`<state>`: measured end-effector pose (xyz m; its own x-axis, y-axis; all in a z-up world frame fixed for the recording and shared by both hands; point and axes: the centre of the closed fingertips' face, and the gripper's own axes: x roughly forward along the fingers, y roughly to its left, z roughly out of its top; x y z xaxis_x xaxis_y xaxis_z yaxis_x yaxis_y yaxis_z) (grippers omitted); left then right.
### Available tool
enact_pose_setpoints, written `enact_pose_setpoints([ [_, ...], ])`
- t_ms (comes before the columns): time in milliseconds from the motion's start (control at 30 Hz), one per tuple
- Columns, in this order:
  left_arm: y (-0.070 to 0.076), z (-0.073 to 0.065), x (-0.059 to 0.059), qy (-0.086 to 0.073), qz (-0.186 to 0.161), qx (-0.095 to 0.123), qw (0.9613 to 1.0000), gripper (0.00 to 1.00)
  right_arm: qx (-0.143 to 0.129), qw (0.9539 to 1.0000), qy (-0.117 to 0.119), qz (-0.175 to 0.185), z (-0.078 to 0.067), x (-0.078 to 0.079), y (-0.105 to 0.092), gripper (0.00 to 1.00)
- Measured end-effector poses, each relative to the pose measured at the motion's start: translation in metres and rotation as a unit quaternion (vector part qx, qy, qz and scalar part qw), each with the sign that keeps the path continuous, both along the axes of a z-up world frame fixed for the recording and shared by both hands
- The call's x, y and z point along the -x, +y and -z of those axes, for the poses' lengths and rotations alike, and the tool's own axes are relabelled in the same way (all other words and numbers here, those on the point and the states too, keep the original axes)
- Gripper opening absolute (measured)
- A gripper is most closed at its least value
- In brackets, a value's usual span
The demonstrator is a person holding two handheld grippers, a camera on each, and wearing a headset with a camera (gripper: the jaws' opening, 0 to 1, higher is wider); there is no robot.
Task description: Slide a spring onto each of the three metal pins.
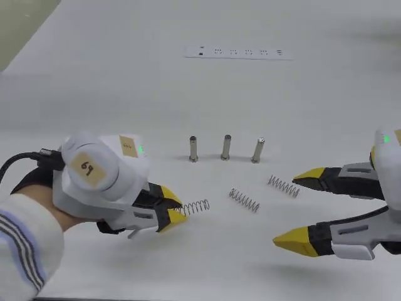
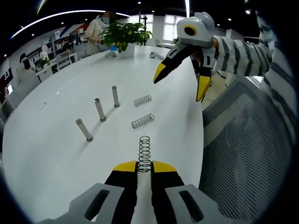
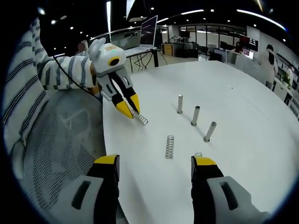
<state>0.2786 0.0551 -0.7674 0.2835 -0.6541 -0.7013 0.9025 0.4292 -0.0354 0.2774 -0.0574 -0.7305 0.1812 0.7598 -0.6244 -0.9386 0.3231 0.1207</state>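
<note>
Three upright metal pins point(image 1: 193, 149) point(image 1: 225, 147) point(image 1: 257, 150) stand in a row on the white table, all bare. My left gripper point(image 1: 173, 211) is shut on one end of a spring point(image 1: 195, 206), which sticks out forward from its yellow tips point(image 2: 144, 165) toward the pins. Two more springs point(image 1: 244, 200) point(image 1: 283, 185) lie loose on the table in front of the pins. My right gripper point(image 1: 299, 209) hangs open at the right, its upper tip close to the right-hand loose spring. In the right gripper view a loose spring point(image 3: 169, 146) lies ahead, between the open fingers point(image 3: 108, 161).
A white power strip point(image 1: 238, 52) lies far back on the table. The table's near edge runs just under both grippers. A mesh chair point(image 2: 243, 140) sits beside the table. A potted plant point(image 2: 124, 35) stands at the table's far end.
</note>
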Motion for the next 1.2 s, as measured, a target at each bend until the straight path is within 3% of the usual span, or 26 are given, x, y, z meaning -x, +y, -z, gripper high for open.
enact_pose_setpoints([
  [233,-0.005,-0.009,-0.001,-0.003,0.003,0.004,1.0,0.03,-0.041,0.998,0.019,-0.045,-0.007,0.007,0.013,0.48],
  [333,-0.007,-0.011,0.0,-0.002,0.01,0.001,0.9999,0.03,-0.09,0.9934,0.037,-0.06,-0.018,0.013,0.023,0.47],
  [400,-0.007,-0.012,0.001,-0.006,0.018,-0.007,0.9998,0.03,-0.106,0.9915,0.04,-0.065,-0.022,0.013,0.025,0.45],
  [633,-0.008,-0.015,0.001,-0.003,0.019,-0.005,0.9998,0.03,-0.101,0.9915,0.032,-0.076,-0.021,0.009,0.026,0.39],
  [767,-0.009,-0.018,0.0,-0.003,0.017,-0.002,0.9999,0.03,-0.133,0.9876,0.041,-0.072,-0.03,0.008,0.032,0.4],
  [1200,-0.018,-0.029,-0.002,-0.007,0.036,0.002,0.9993,0.03,-0.122,0.9877,0.031,-0.093,-0.031,0.006,0.042,0.32],
])
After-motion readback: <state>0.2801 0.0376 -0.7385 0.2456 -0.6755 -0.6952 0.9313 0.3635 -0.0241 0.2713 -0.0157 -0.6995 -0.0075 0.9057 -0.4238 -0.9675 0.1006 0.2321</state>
